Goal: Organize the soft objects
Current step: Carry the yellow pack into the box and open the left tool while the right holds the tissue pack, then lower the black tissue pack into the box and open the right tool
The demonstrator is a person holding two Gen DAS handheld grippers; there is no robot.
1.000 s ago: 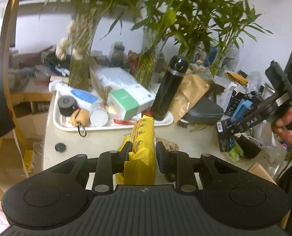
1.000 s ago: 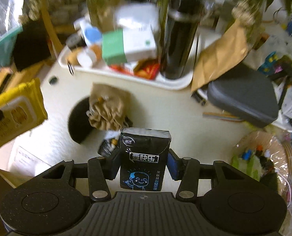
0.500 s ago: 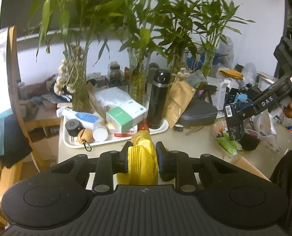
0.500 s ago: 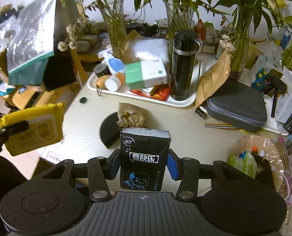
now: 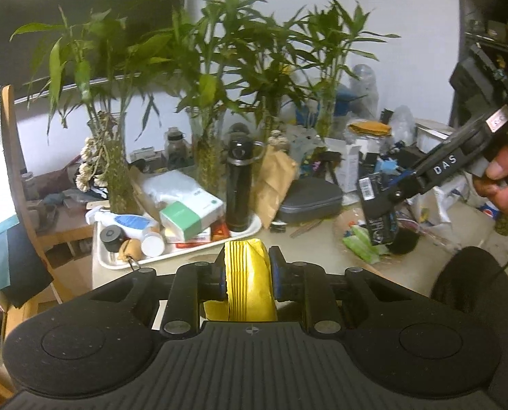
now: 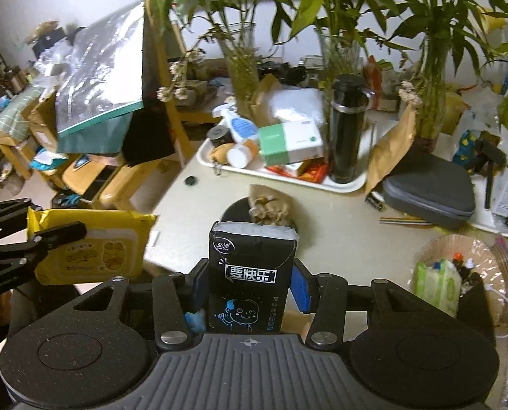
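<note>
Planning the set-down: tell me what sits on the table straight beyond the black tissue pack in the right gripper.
A crumpled brown pouch on a black round pad lies directly beyond the black tissue pack held by the right gripper.

Right hand-held gripper point(image 6: 250, 287) clamps black tissue pack point(image 6: 250, 273).

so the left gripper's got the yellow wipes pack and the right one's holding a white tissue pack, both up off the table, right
Not quite: the tissue pack in the right gripper is black, not white, as the right wrist view shows. The left gripper does hold the yellow wipes pack, and both are off the table.
</note>
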